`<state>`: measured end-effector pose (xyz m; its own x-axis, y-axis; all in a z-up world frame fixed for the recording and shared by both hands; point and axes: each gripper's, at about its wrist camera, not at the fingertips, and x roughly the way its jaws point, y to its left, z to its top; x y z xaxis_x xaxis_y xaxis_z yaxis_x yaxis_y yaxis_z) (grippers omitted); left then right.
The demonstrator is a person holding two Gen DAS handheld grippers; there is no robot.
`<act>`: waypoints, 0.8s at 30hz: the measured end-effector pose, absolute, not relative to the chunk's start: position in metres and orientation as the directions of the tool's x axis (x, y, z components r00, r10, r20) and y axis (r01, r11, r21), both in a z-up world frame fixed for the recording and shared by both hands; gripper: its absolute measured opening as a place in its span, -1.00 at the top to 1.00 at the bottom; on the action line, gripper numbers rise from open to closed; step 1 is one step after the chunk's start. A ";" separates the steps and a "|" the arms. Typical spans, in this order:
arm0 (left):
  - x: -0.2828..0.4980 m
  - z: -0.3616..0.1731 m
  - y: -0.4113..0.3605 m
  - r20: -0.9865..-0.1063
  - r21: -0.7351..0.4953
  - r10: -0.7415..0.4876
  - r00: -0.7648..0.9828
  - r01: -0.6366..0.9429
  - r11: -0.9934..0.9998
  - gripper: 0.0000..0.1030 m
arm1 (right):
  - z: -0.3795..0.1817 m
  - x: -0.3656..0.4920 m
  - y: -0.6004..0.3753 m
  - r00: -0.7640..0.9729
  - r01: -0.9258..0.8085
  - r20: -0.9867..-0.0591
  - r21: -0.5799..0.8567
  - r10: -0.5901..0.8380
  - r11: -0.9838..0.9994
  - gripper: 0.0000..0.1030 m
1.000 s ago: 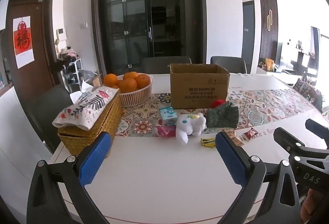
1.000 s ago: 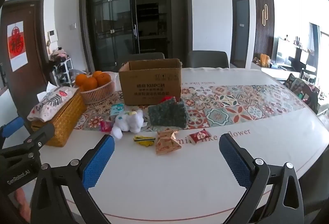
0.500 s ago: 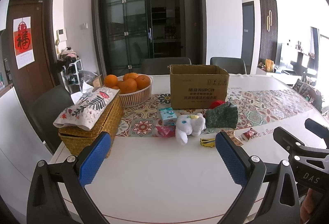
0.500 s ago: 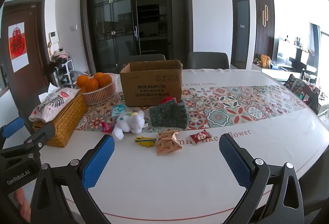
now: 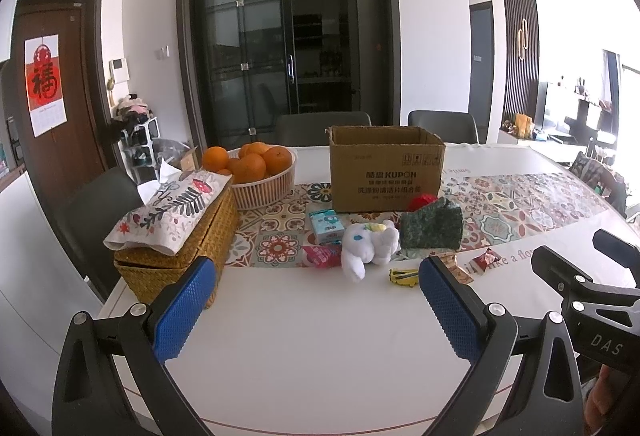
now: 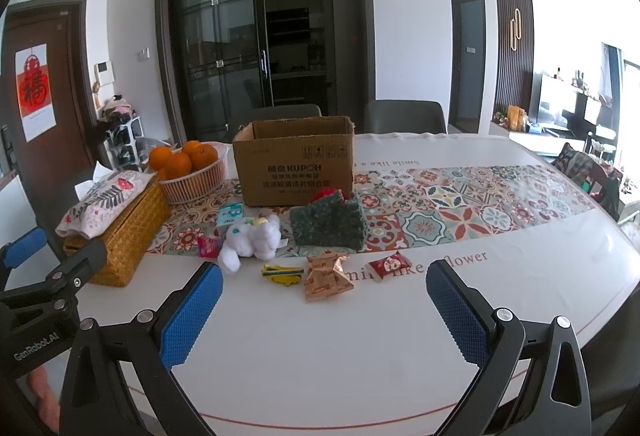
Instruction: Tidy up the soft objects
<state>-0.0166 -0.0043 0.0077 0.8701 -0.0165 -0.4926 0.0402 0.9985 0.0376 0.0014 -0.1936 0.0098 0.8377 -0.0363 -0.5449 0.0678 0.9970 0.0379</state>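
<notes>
A white plush toy [image 5: 370, 245] [image 6: 252, 240] lies on the table in front of an open cardboard box [image 5: 386, 168] [image 6: 295, 160]. A dark green knitted cloth [image 5: 433, 224] [image 6: 328, 222] lies to its right, with a red soft thing [image 5: 422, 201] [image 6: 326, 193] behind it against the box. My left gripper [image 5: 316, 306] is open and empty, well short of the toy. My right gripper [image 6: 324, 310] is open and empty, near the table's front edge, short of the snack packets.
A wicker tissue box [image 5: 180, 236] and a basket of oranges [image 5: 260, 176] stand at the left. Small snack packets [image 6: 326, 276], a red packet [image 6: 388, 265], a yellow clip [image 6: 282, 273] and a small blue-green pack [image 5: 326, 224] lie around the toy. Chairs [image 6: 404, 116] stand behind the table.
Both grippers have drawn very slightly back or up; the objects look a little lower and farther. Nothing on the table has moved.
</notes>
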 end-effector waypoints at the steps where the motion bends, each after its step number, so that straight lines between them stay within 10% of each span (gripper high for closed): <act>1: -0.017 0.009 -0.004 -0.491 0.038 -0.016 0.871 0.040 0.998 -1.00 | 0.011 0.002 -0.193 0.838 0.066 -0.545 0.037 -0.035 0.997 -1.00; 24: -0.015 0.010 -0.005 -0.488 0.047 -0.013 0.873 0.041 0.998 -1.00 | 0.011 0.002 -0.194 0.837 0.068 -0.546 0.039 -0.035 0.997 -1.00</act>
<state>-0.0150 -0.0053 0.0099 0.8729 -0.0126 -0.4878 0.0407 0.9981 0.0469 0.0018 -0.1942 0.0107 0.8373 -0.0355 -0.5456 0.0677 0.9969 0.0391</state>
